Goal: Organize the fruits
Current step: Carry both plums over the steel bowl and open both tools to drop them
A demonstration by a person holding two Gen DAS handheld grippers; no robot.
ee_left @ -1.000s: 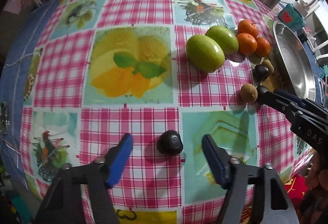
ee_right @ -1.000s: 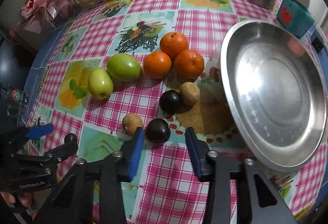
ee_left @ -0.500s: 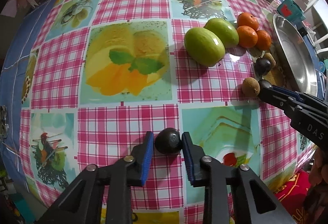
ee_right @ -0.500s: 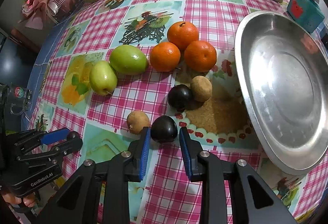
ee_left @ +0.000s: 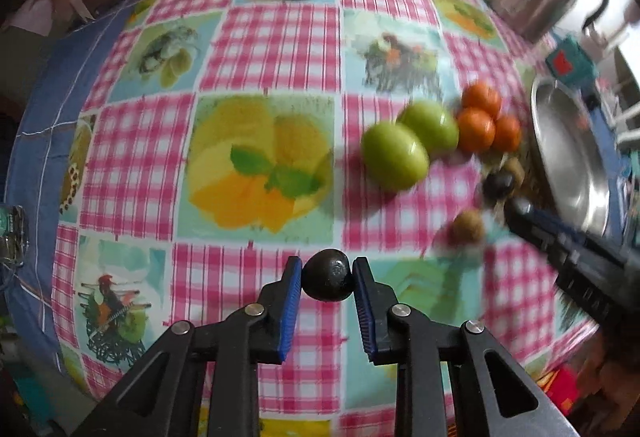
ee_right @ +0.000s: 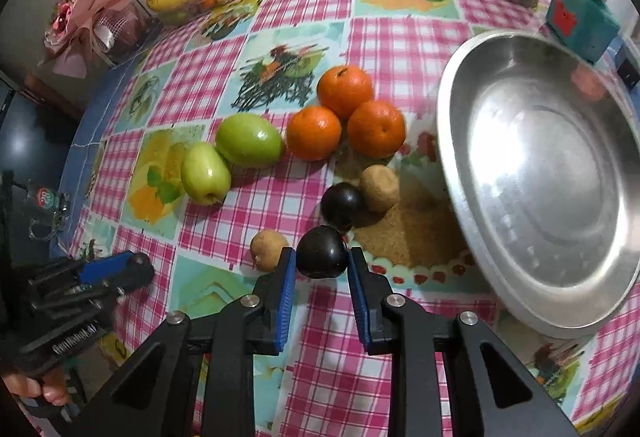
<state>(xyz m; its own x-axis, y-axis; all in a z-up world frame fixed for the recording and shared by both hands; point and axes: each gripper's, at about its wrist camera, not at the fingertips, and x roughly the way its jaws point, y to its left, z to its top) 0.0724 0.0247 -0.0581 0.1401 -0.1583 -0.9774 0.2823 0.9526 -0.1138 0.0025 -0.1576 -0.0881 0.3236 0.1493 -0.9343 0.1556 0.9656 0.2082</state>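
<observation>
Now both tongs grip a dark plum apiece — carry them level to the pan.

Left tongs [ee_left: 327,279] are clamped on a dark plum [ee_left: 328,280], seemingly just clear of the worktop [ee_left: 260,49]; right tongs [ee_right: 321,263] pinch the second plum [ee_right: 322,252], close by a kiwi [ee_right: 269,249]. Lift straight, clear the neighbours — then lower gently into the steel pan [ee_right: 552,177], lest the round fruit slip.

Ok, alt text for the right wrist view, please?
The right claw grips a dark round plum on a pink checked tablecloth. Beyond lie another dark plum, two brown kiwis, three oranges and two green apples; a round steel tray sits right.
</observation>
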